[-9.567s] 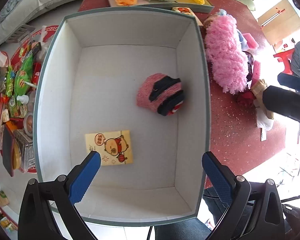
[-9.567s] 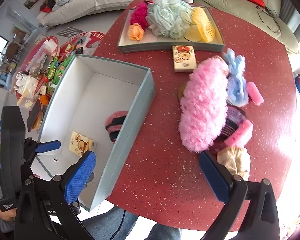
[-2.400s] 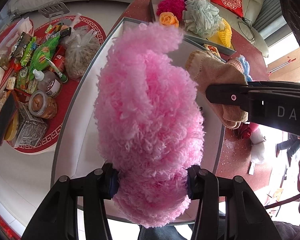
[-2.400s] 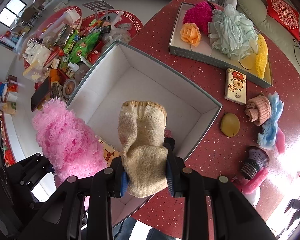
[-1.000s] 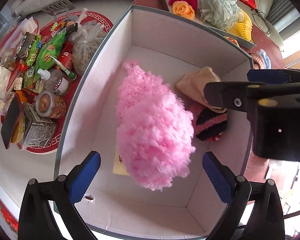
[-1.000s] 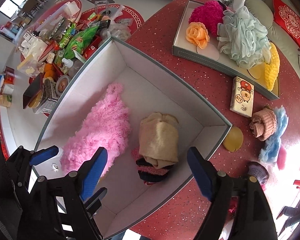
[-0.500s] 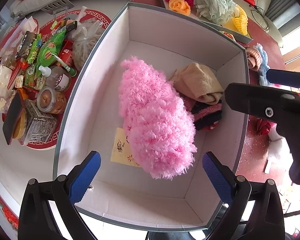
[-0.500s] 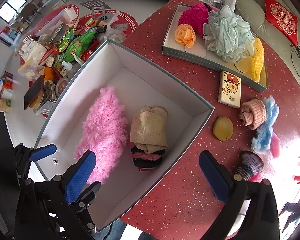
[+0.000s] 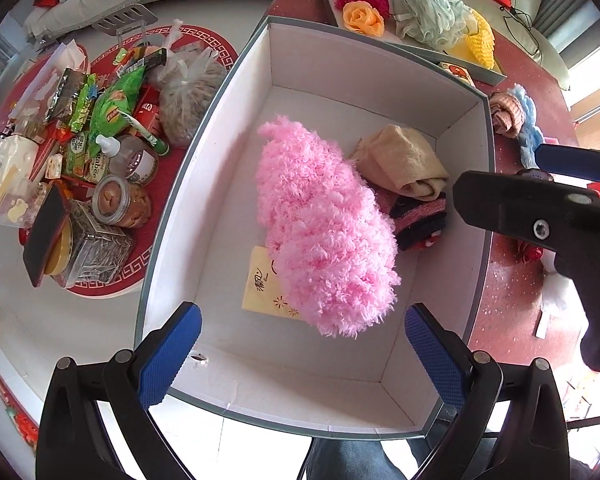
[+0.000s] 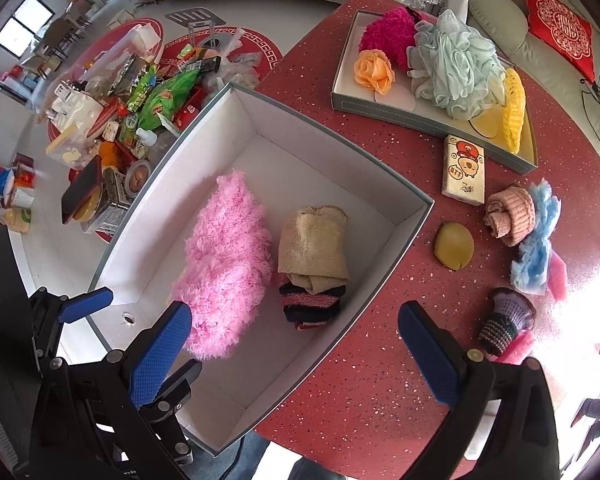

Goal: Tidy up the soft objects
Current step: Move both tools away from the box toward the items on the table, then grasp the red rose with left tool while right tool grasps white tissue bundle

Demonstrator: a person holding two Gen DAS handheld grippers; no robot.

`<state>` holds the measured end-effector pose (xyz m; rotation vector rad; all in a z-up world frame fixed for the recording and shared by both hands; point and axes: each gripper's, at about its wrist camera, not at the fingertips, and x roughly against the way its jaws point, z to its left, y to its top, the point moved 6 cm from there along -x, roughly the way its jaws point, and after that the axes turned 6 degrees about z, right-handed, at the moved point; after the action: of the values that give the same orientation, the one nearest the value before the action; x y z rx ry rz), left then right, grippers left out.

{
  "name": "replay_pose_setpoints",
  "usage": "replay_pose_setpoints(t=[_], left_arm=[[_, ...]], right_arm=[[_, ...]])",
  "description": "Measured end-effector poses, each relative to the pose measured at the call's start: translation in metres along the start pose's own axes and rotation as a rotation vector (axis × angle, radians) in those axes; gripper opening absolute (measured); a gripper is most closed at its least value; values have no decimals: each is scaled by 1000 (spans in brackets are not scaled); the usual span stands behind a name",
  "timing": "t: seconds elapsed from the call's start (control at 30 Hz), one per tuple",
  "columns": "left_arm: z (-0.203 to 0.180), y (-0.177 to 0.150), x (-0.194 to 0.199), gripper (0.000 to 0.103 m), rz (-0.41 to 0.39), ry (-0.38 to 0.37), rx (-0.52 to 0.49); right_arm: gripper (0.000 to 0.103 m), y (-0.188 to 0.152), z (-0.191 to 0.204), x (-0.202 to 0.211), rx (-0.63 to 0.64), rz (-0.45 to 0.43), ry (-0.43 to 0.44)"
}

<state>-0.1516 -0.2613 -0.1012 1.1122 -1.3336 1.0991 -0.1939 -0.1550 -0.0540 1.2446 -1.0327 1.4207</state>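
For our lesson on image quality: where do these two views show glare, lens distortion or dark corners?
Right wrist view: sunlight washes out the red table at the right edge, and the straight-walled box looks bowed. Left wrist view: overexposed window at upper right, box rim curved; both views have black vignetted corners.

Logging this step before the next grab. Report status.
Left gripper and right gripper open, empty. Pink fluffy piece and beige knit lie in the box. Pink knit roll waits on table, unobstructed.
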Motion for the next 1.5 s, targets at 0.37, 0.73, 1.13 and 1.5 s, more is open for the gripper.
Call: replay_pose_setpoints(t=[0.37, 0.73, 1.13, 1.5], left_arm=[[-18, 2, 9, 102, 7, 41, -96], [-119, 4, 11, 102, 17, 23, -325], [-236, -7, -16, 102, 87, 2, -463], [-258, 17, -62, 102, 124, 58, -452]], right_arm=[[103, -32, -42, 8, -147, -43, 58], [103, -136, -174, 11, -494, -45, 29], [103, -215, -242, -21, -670, 41, 19], [103, -191, -268, -66, -564, 85, 0]])
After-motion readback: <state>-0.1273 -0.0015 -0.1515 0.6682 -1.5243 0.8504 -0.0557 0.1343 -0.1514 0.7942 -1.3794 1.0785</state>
